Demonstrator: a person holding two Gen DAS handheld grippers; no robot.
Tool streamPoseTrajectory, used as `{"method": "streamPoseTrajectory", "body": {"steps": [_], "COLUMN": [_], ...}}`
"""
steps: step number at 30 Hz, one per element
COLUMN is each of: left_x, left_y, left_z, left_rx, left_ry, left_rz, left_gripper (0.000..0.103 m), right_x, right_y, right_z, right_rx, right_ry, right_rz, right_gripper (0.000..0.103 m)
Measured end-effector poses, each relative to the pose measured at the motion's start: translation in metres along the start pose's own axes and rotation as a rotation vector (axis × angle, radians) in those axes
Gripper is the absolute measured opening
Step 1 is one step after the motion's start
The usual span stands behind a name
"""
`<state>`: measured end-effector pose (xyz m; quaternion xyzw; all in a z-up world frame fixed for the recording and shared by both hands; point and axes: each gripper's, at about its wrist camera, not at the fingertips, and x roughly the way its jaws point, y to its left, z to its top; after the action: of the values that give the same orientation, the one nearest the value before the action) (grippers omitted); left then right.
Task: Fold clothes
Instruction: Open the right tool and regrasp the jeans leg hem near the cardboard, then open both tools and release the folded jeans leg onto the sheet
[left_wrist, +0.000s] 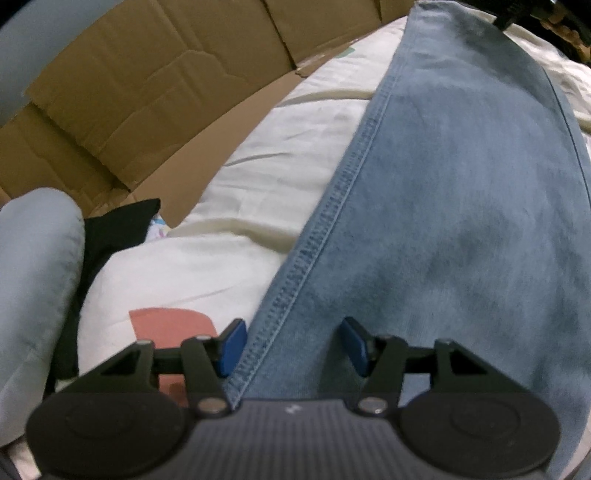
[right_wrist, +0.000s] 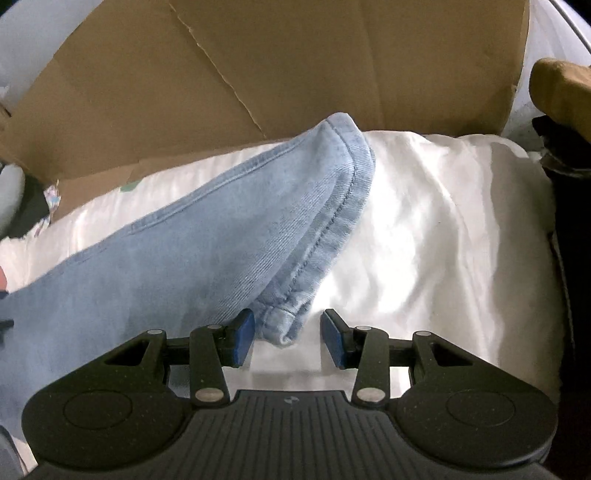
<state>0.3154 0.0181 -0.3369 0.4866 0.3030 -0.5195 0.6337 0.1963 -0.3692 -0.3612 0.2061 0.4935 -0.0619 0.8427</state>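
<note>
- Left gripper (left_wrist: 291, 345) gapes over the jeans (left_wrist: 443, 221) seam, gripping nothing.
- Right gripper (right_wrist: 288, 341) open at the hem (right_wrist: 280, 325) near the sheet's (right_wrist: 443, 240) edge.
- Risk: pinching sheet too.

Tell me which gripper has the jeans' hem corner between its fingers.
The right gripper: the jeans end in a hem corner between its open fingers. The left gripper straddles the side seam instead.
</note>
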Motion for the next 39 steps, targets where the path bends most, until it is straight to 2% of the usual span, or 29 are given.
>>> {"method": "streamPoseTrajectory", "body": {"steps": [1,2,5,8,20,28,30,35,36,38,39], "left_x": [0.0,-0.001,-0.005,-0.01,-0.013,-0.012,-0.013,-0.021,-0.024,-0.031,-0.034], "left_y": [-0.001,-0.001,0.0,0.003,0.009,0.007,0.005,0.017,0.02,0.023,0.024], "left_z": [0.0,-0.001,-0.002,-0.002,-0.001,0.0,0.0,-0.002,-0.003,-0.006,-0.008], "left_rx": [0.009,0.017,0.027,0.021,-0.013,-0.005,0.01,-0.074,-0.094,-0.116,-0.119], "left_ry": [0.001,0.003,-0.001,-0.022,-0.036,-0.025,-0.021,-0.015,-0.014,-0.025,-0.027], "left_rz": [0.009,0.022,0.033,0.034,0.049,0.064,0.082,0.113,0.121,0.133,0.142], "left_gripper": [0.04,0.026,0.016,0.013,0.012,0.013,0.016,0.026,0.026,0.026,0.026], "right_x": [0.001,0.002,-0.008,-0.02,-0.069,-0.078,-0.072,-0.067,-0.069,-0.074,-0.076], "right_y": [0.001,0.002,0.009,0.011,-0.024,-0.026,-0.026,-0.025,-0.024,-0.024,-0.025], "right_z": [0.0,0.0,0.003,0.006,0.005,0.004,0.002,0.002,0.003,0.004,0.006], "right_rx": [-0.004,-0.011,-0.056,-0.075,-0.059,-0.11,-0.108,-0.114,-0.116,-0.118,-0.114], "right_ry": [-0.001,0.004,0.027,0.04,0.012,0.03,0.058,0.075,0.071,0.058,0.049], "right_rz": [0.0,0.007,-0.016,-0.052,-0.223,-0.242,-0.258,-0.275,-0.285,-0.311,-0.306], "right_gripper": [0.029,0.022,0.017,0.012,0.006,0.006,0.008,0.011,0.013,0.026,0.026]}}
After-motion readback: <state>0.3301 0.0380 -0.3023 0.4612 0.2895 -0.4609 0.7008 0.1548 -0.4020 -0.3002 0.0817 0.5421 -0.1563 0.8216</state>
